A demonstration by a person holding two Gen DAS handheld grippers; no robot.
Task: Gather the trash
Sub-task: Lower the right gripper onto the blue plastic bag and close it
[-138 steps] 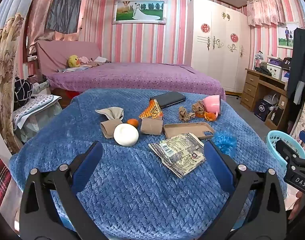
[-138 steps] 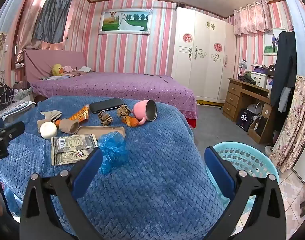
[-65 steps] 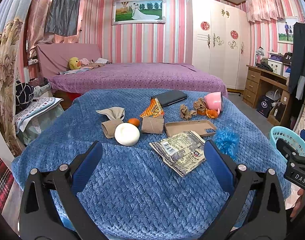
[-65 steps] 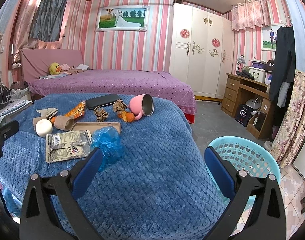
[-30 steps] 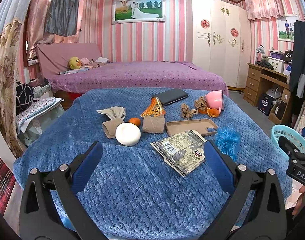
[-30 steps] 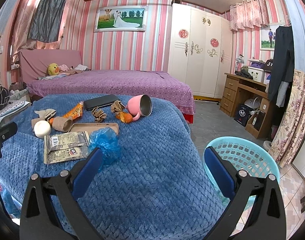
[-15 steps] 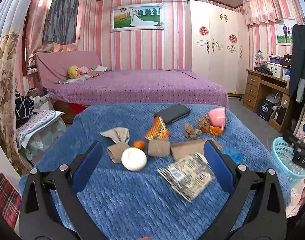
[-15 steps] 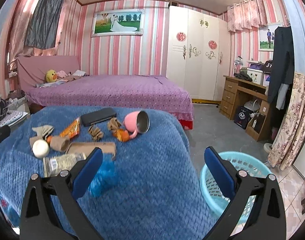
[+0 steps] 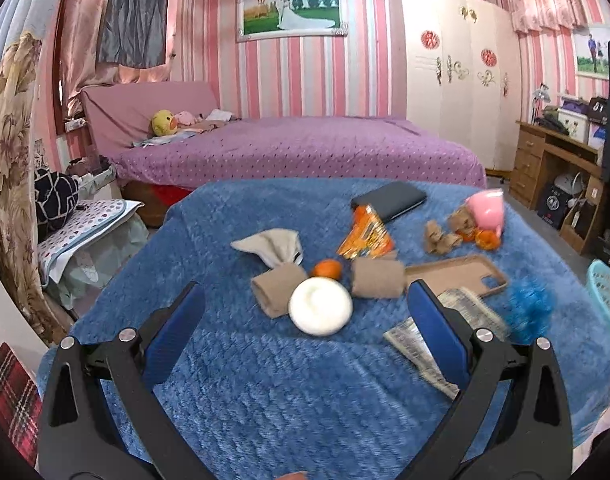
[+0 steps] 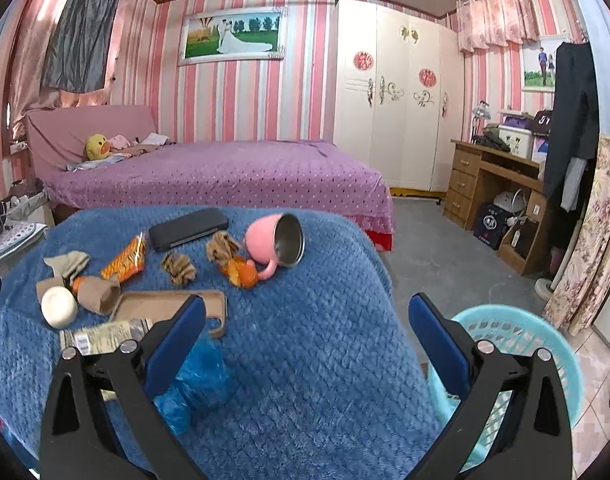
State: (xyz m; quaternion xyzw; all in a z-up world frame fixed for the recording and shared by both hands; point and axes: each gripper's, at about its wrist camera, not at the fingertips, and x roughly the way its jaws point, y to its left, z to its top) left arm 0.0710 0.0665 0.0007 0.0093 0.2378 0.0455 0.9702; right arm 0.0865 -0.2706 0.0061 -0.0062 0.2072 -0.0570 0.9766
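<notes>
Both the left gripper (image 9: 305, 320) and right gripper (image 10: 305, 320) stand apart and empty above scattered trash: flattened silver wrapper (image 9: 457, 312), crumpled blue bag (image 10: 197, 376), orange packet (image 10: 125, 260).

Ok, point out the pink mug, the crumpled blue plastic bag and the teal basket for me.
pink mug (image 10: 265, 242), right wrist view, on its pink side wall.
crumpled blue plastic bag (image 10: 203, 376), right wrist view, on its bunched middle.
teal basket (image 10: 517, 330), right wrist view, on its far rim.

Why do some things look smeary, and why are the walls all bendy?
Left wrist view: the blue bag and wrapper smear because the camera is moving. Right wrist view: sharper, the cup is crisp. Both views: the fisheye lens curves the walls.
</notes>
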